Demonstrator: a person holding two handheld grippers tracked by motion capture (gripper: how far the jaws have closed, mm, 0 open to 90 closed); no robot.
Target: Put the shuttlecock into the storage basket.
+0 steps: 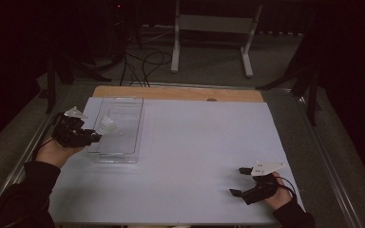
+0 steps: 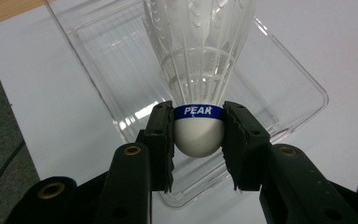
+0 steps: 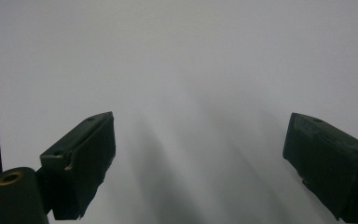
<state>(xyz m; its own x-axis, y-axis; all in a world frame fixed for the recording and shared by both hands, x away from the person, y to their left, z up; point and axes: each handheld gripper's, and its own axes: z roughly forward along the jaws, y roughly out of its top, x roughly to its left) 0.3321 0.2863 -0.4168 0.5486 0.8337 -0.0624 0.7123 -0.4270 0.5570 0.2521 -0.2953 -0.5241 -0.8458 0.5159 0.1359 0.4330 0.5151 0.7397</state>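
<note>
A white feather shuttlecock (image 2: 199, 70) with a blue "PEAK" band and a white cork base is pinched at its base by my left gripper (image 2: 198, 140). It hangs over the near end of a clear plastic tray (image 2: 303, 84), feathers pointing away. From the high view, the left gripper (image 1: 95, 136) sits at the tray's (image 1: 133, 156) left side with the shuttlecock (image 1: 107, 125) over it. Resting low at the sheet's front right, my right gripper (image 1: 240, 181) is open; its jaws stand wide apart over bare white sheet (image 3: 200, 93) with nothing between them.
The white sheet (image 1: 195, 142) covers most of the table, with a wooden strip (image 1: 180, 93) bare along the far edge. Metal rails run down both sides. A white stand (image 1: 214, 28) and cables sit on the dark floor beyond.
</note>
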